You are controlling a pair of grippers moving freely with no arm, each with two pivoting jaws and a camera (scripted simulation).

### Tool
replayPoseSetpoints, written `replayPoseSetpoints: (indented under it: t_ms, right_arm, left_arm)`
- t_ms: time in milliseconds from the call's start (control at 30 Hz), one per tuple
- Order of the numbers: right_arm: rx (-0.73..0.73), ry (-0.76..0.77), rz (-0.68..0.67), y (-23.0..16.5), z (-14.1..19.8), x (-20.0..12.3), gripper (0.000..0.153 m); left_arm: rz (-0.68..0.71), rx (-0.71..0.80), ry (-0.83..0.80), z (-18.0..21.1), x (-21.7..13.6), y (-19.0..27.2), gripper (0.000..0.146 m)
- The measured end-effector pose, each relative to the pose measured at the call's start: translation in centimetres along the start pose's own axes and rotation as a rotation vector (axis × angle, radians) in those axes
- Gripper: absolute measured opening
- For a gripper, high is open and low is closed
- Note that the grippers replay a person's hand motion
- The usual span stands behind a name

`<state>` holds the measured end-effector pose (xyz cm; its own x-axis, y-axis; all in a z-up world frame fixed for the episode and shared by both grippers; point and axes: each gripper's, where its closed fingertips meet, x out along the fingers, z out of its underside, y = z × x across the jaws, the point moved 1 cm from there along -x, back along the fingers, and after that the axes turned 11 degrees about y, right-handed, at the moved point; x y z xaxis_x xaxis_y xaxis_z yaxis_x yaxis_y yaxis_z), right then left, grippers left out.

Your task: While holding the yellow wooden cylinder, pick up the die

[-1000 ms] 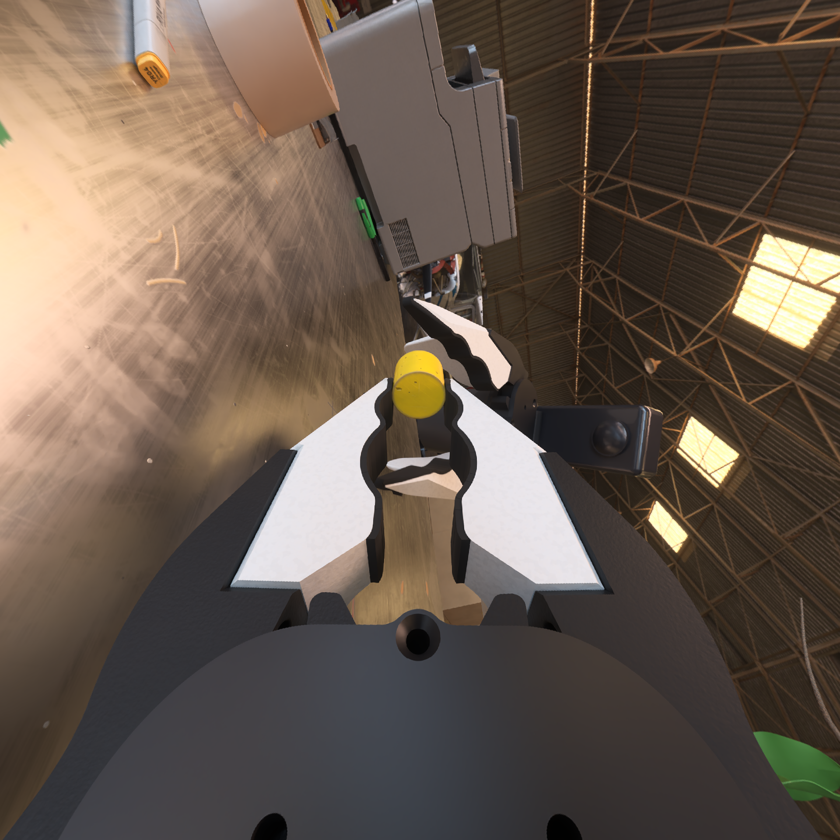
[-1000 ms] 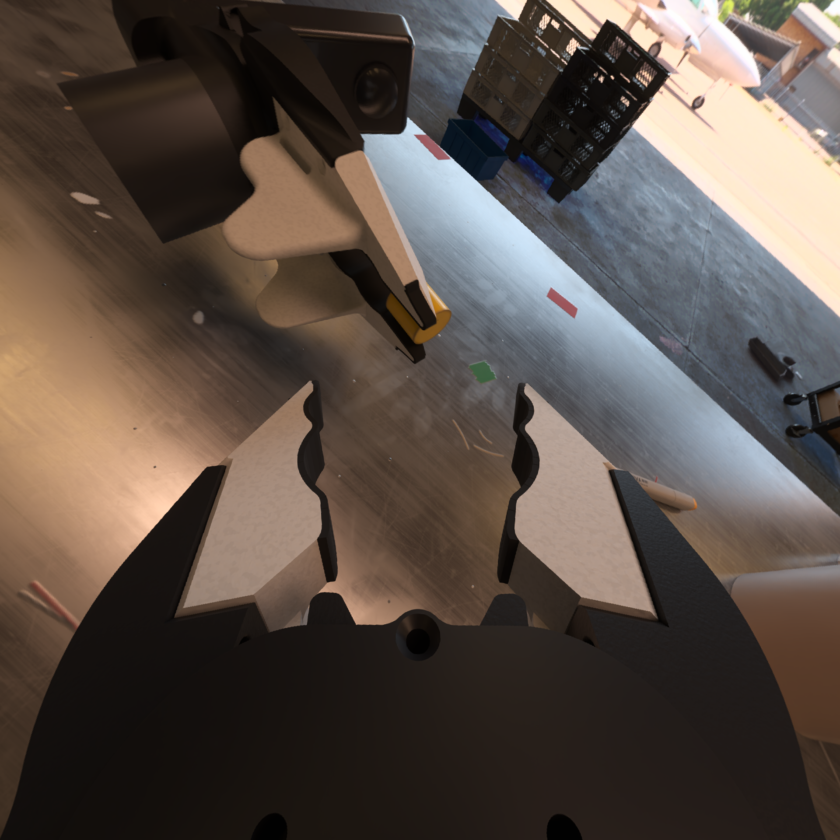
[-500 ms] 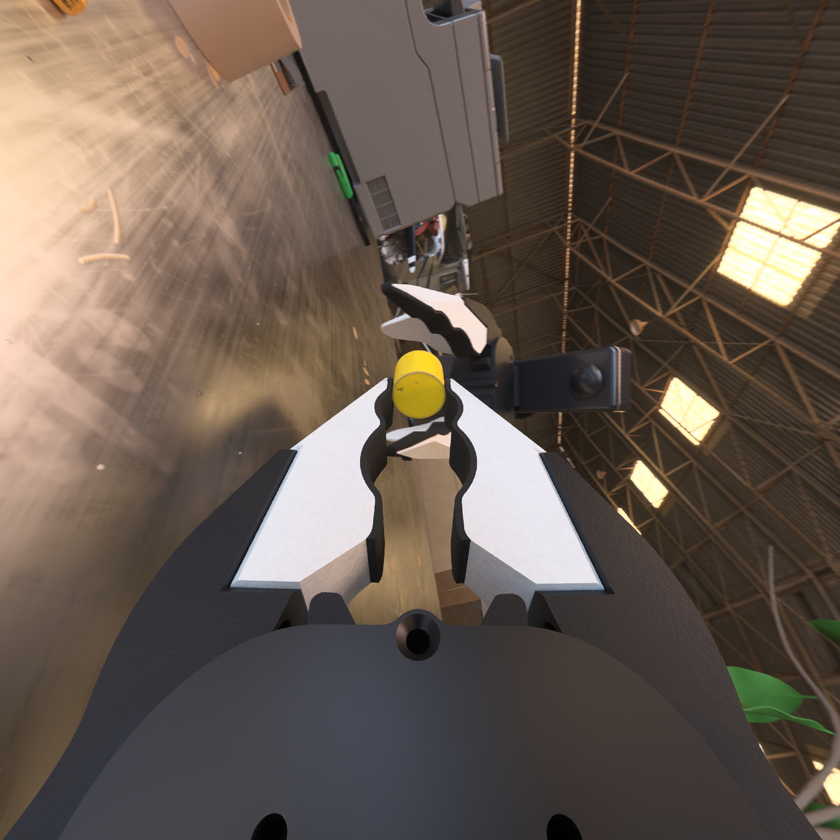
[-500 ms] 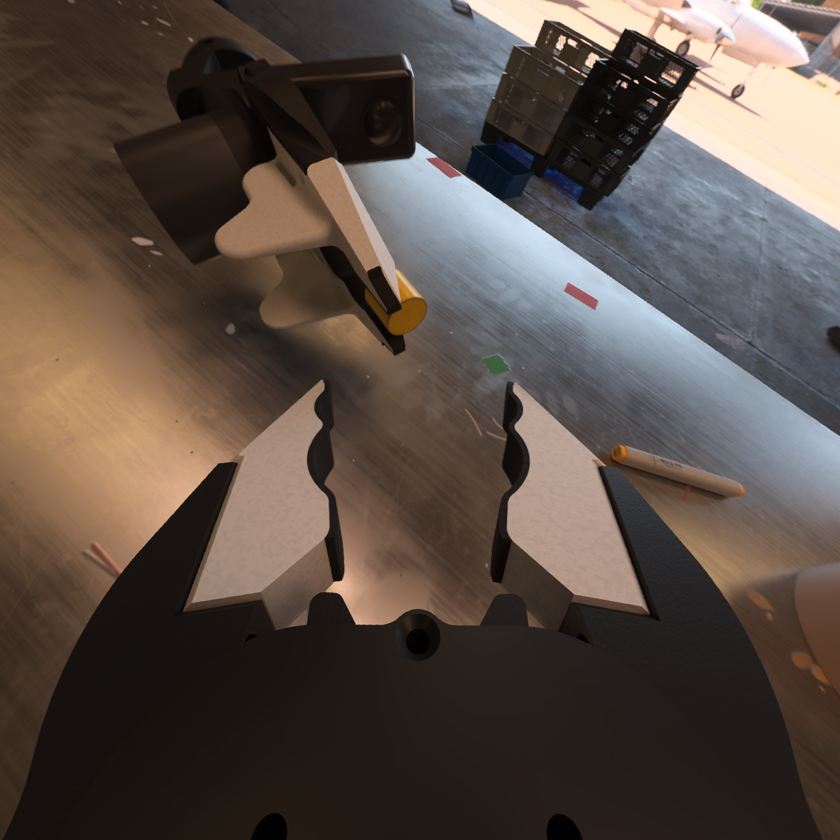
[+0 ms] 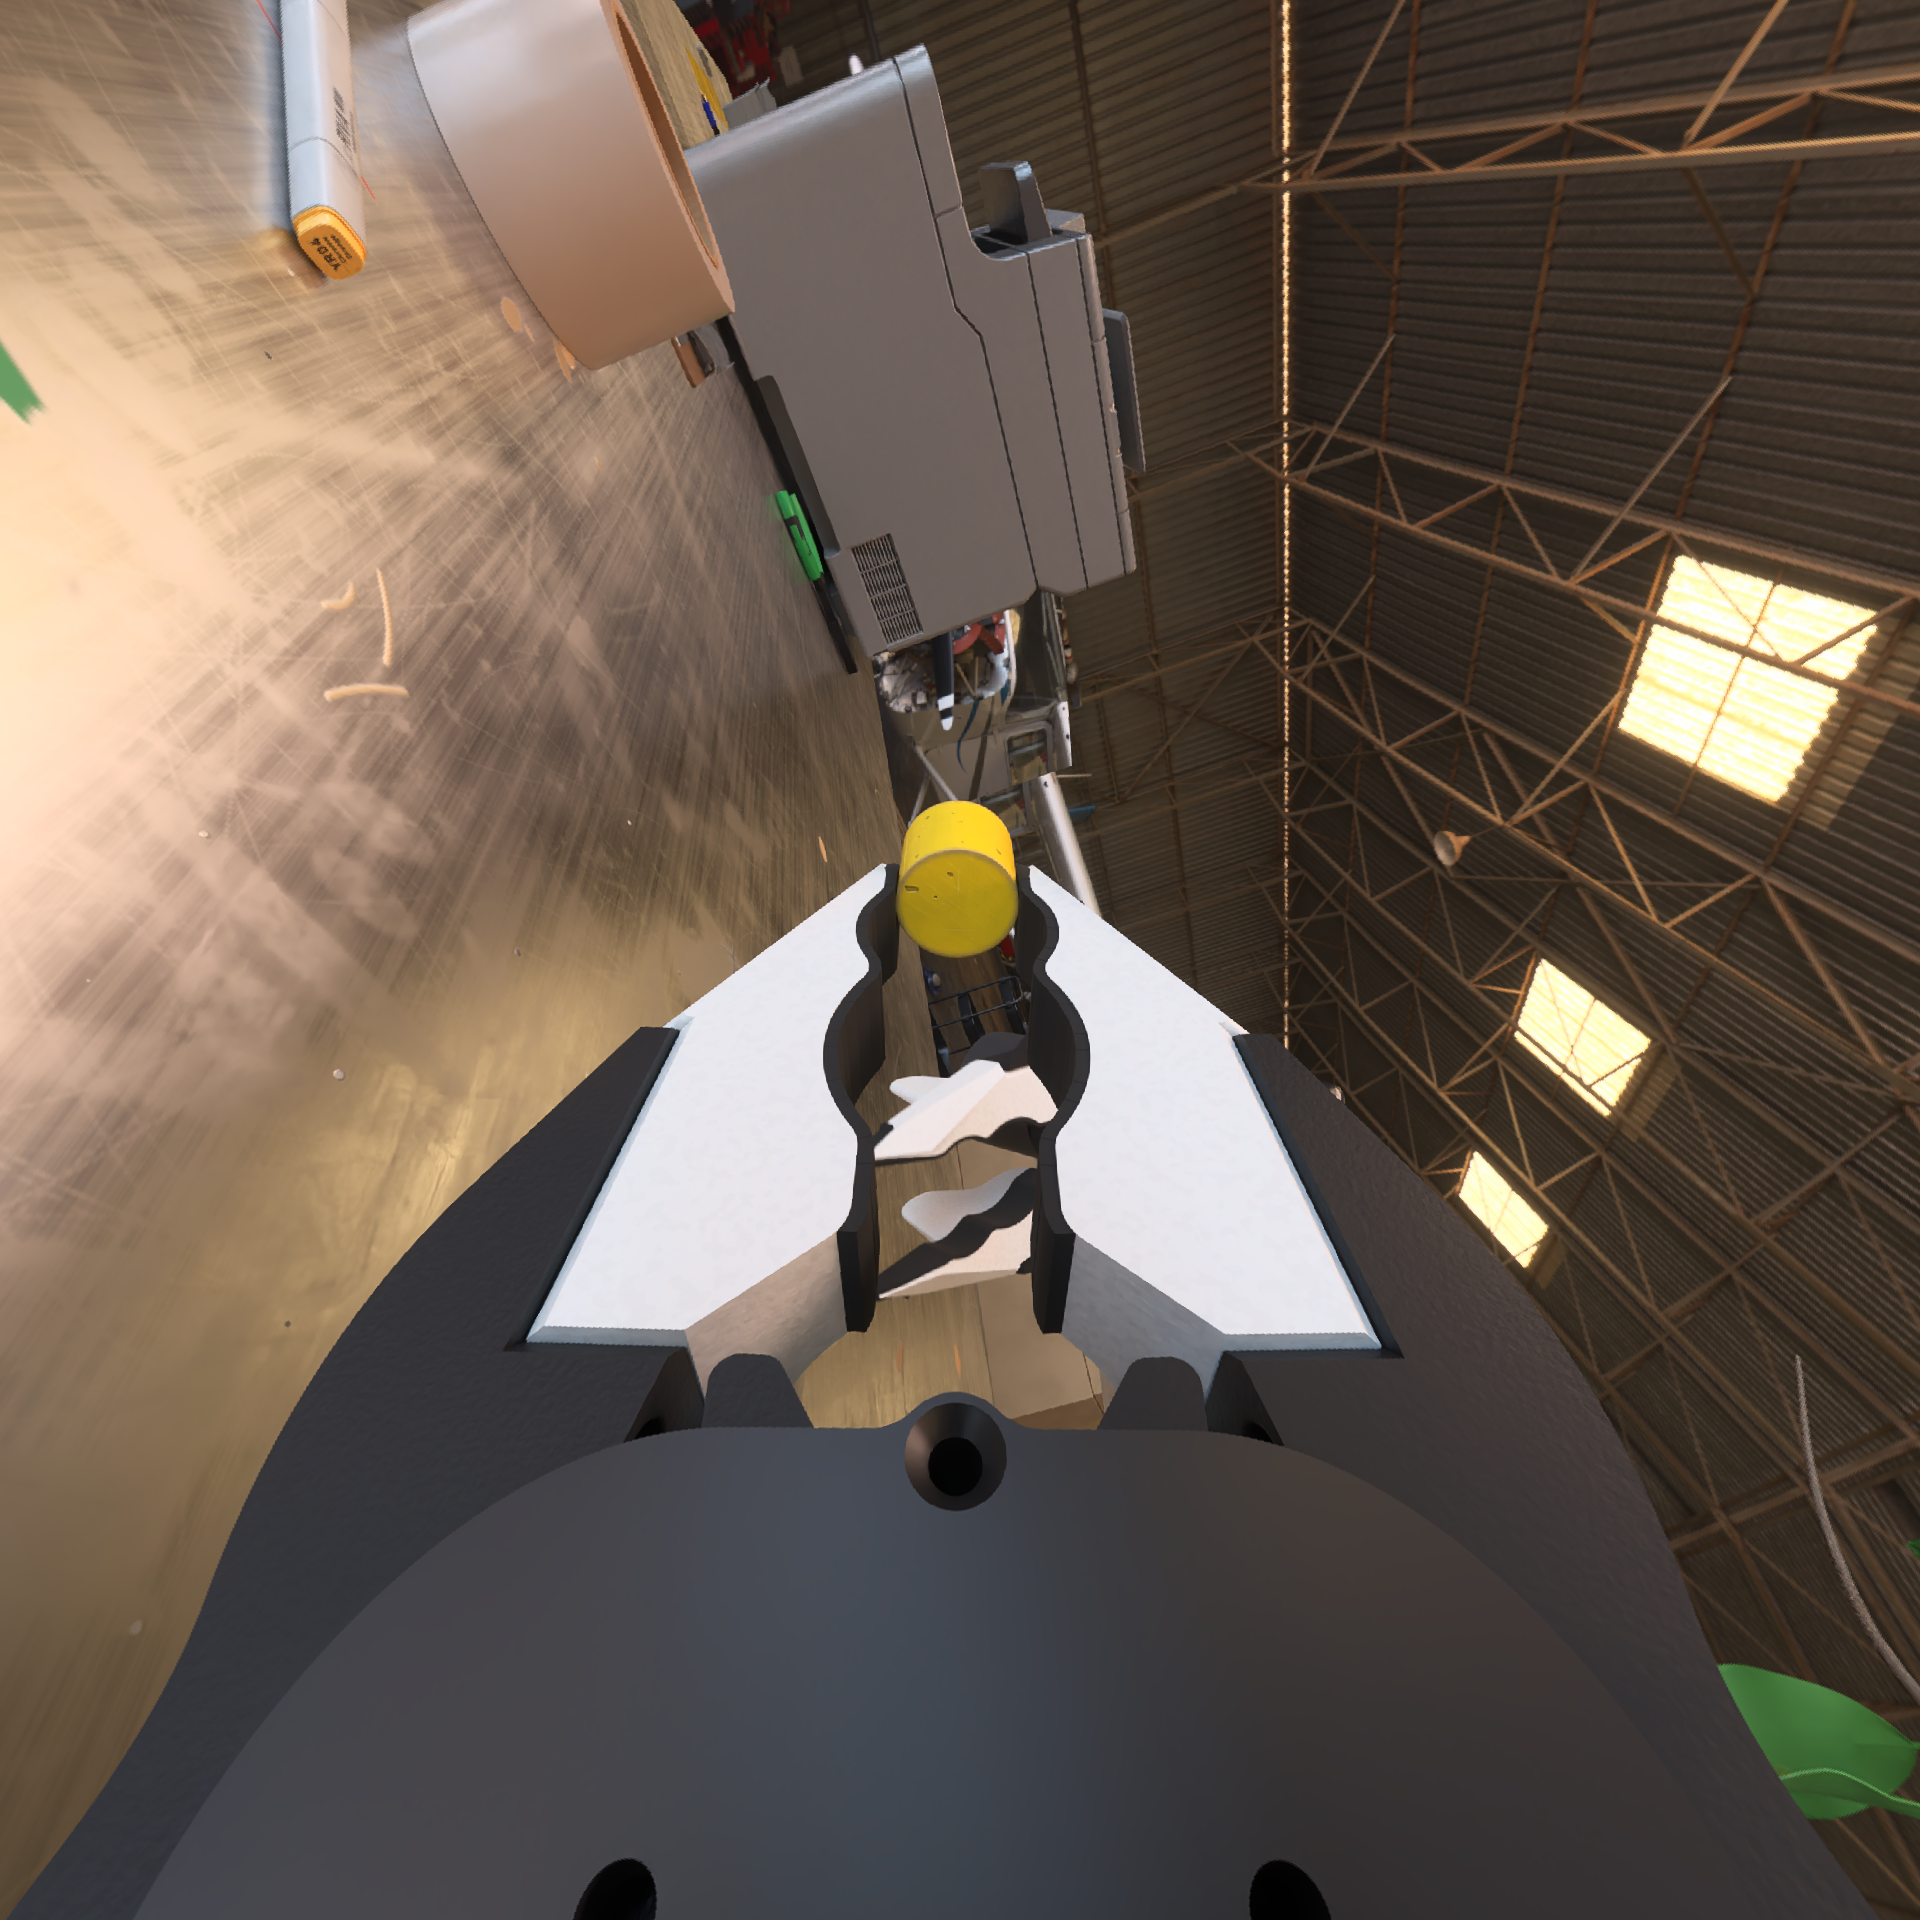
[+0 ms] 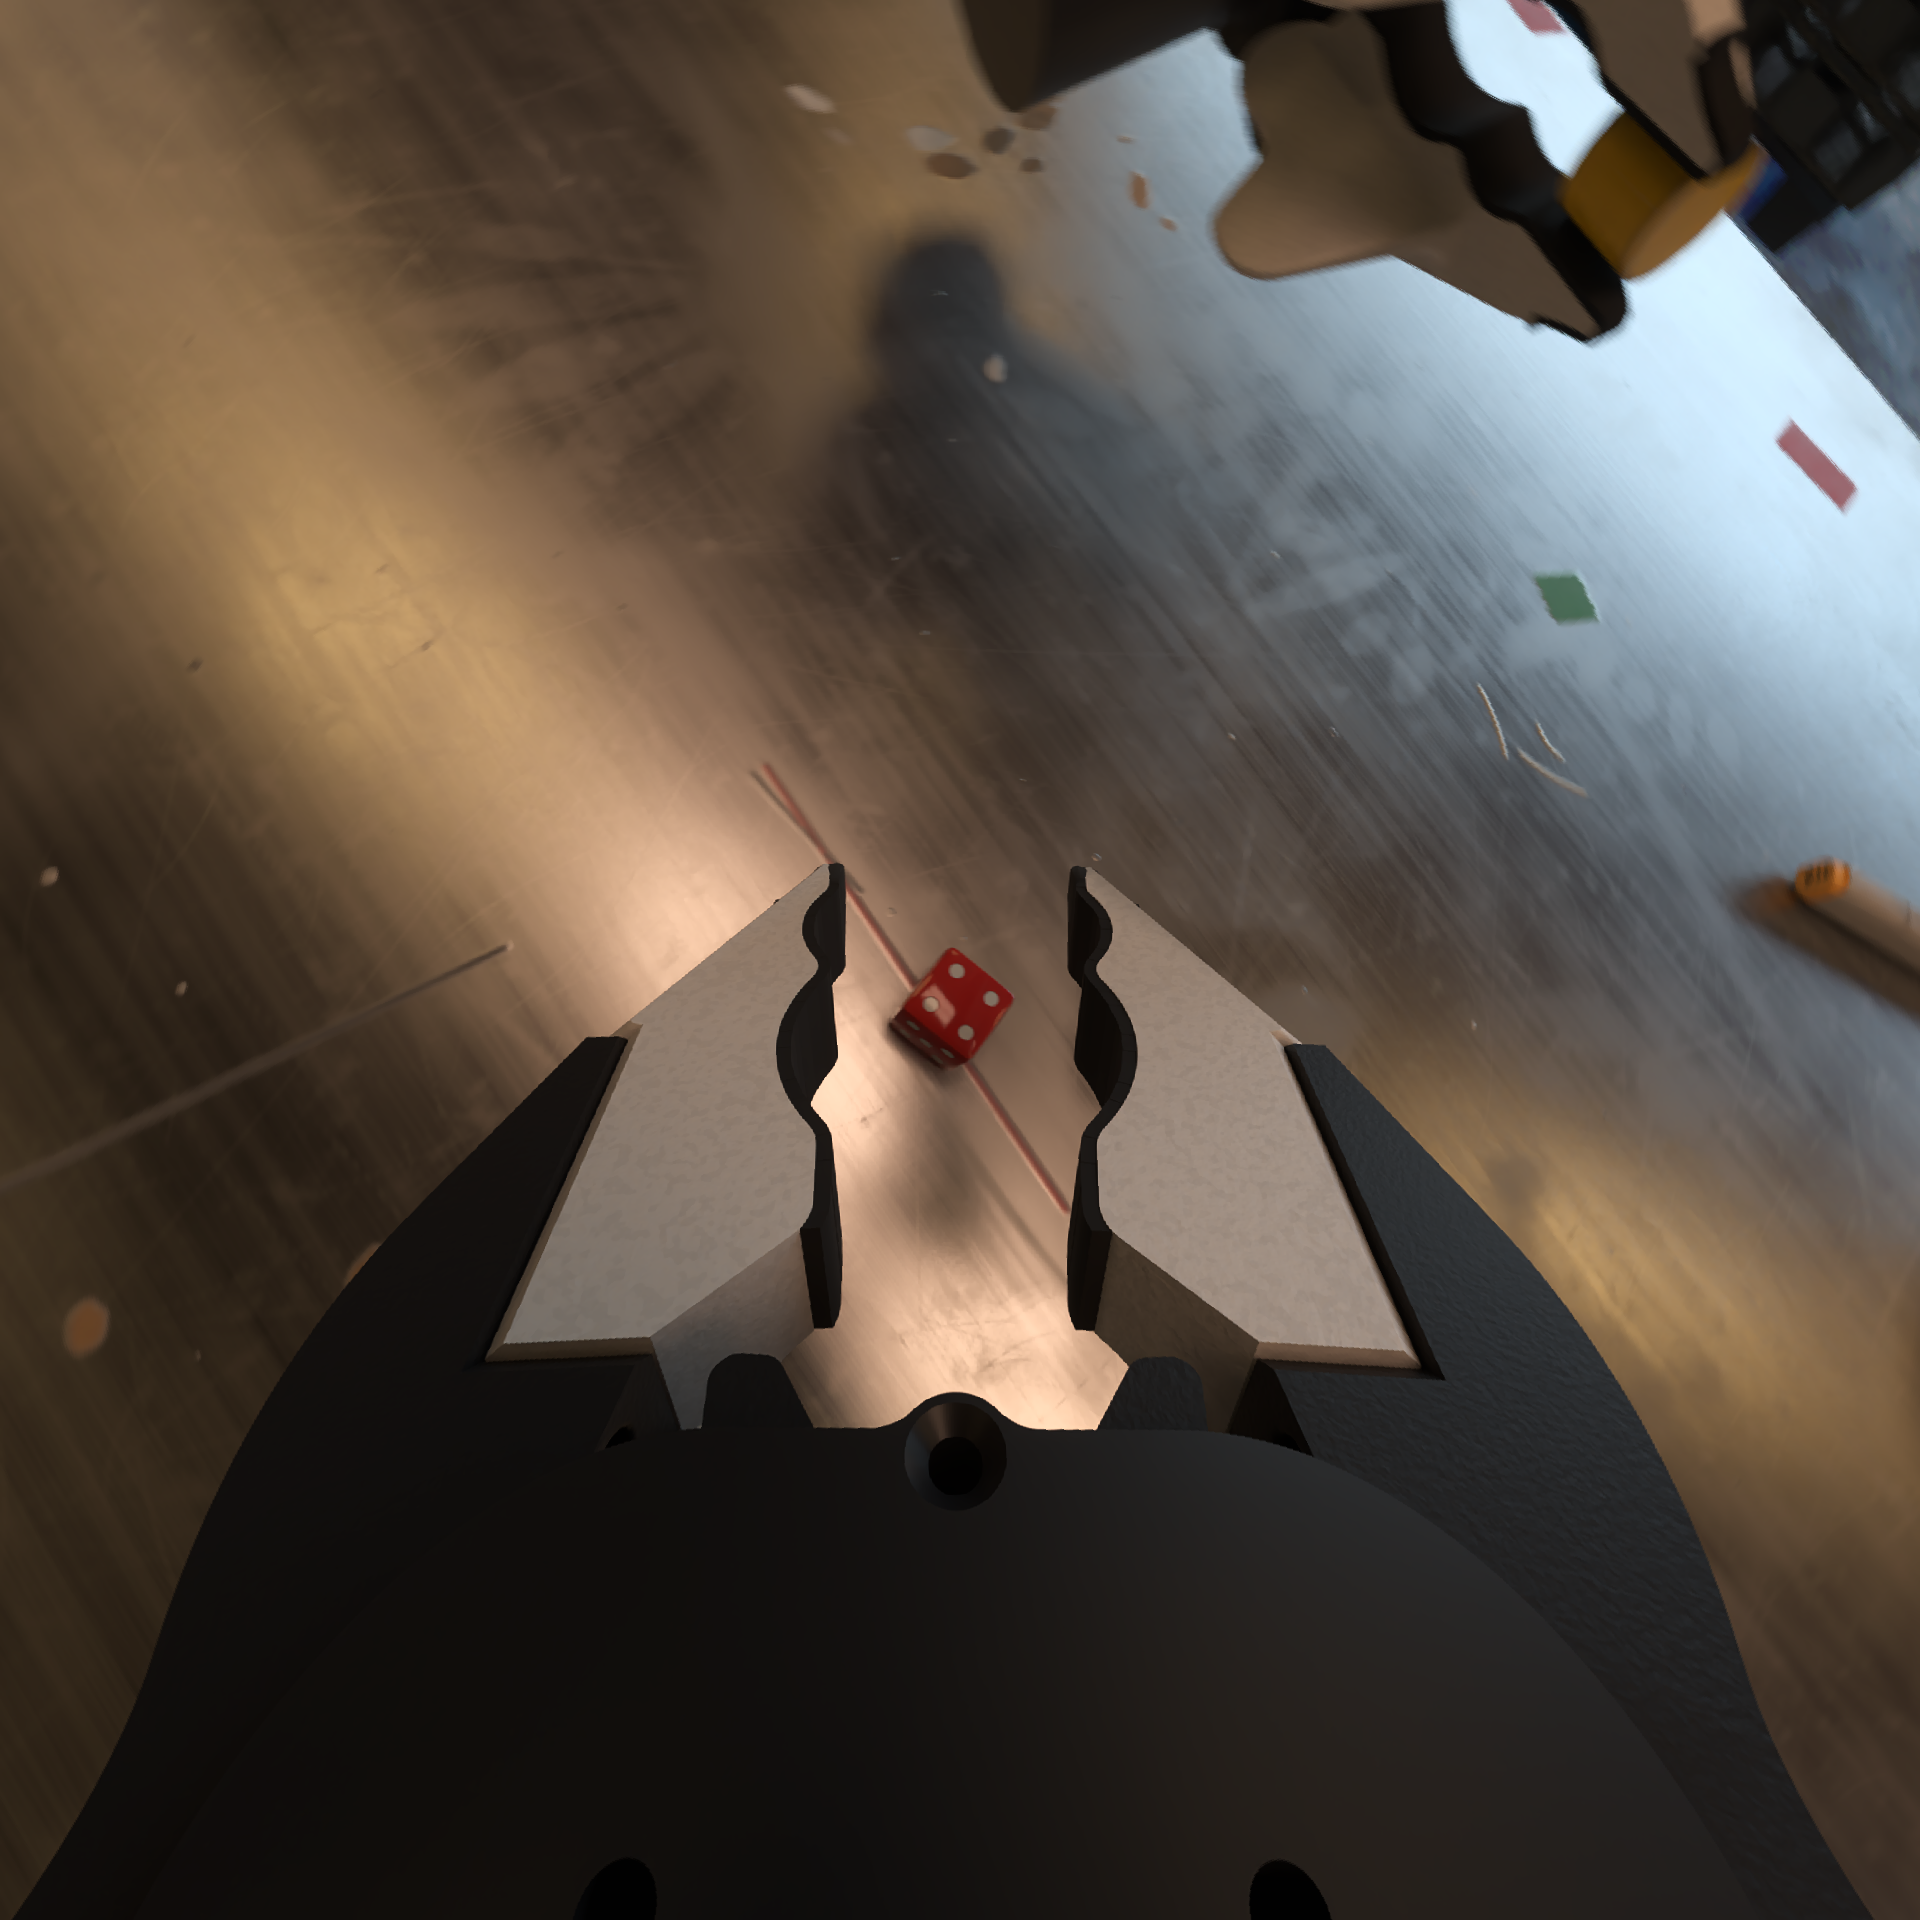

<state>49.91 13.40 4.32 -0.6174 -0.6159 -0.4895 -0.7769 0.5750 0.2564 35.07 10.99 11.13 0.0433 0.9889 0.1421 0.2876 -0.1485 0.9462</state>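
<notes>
My left gripper [image 5: 956, 883] is shut on the yellow wooden cylinder [image 5: 956, 883], held at the fingertips above the metal table [image 5: 312, 831]. In the right wrist view the left gripper shows at the top right with the cylinder [image 6: 1652, 203] in it. My right gripper [image 6: 954, 883] is open, low over the table. The red die [image 6: 954, 1006] with white pips lies on the table between its fingers, apart from both pads. The right gripper's white fingers [image 5: 966, 1117] show through the gap in the left wrist view.
A marker with an orange cap [image 5: 324, 135] and a tan round container [image 5: 561, 177] lie near a grey printer [image 5: 935, 364]. The marker [image 6: 1860, 935] also shows at the right. Green [image 6: 1566, 598] and red [image 6: 1815, 463] tape patches mark the table.
My right gripper has dropped and tilted down toward the table, bringing the die between its fingers, and its jaws have narrowed. The left gripper still holds the cylinder and now sits at the view's upper right.
</notes>
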Motion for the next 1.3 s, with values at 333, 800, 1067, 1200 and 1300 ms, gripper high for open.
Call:
replayPoseSetpoints:
  t_ms: [333,800,1067,1200,1300]
  right_arm:
    - [0.579,-0.134,0.407,-0.1,1.6,-0.4,0.038]
    - [0.661,-0.216,0.458,-0.1,2.6,0.1,0.051]
    - [0.693,-0.163,0.417,0.0,2.7,-0.7,0.048]
    - [0.634,-0.194,0.389,0.1,2.8,-0.2,0.040]
    - [0.590,-0.209,0.327,-0.1,3.0,-0.4,0.019]
  left_arm:
    - [-0.009,0.001,0.018,-0.3,-0.1,-0.1,0.021]
    - [0.023,-0.002,0.008,0.1,0.2,0.7,0.021]
    - [0.022,-0.007,-0.006,0.4,0.5,0.6,0.021]
    - [0.019,-0.011,-0.006,0.4,0.5,0.5,0.021]
    - [0.019,-0.010,-0.007,0.4,0.4,0.4,0.021]
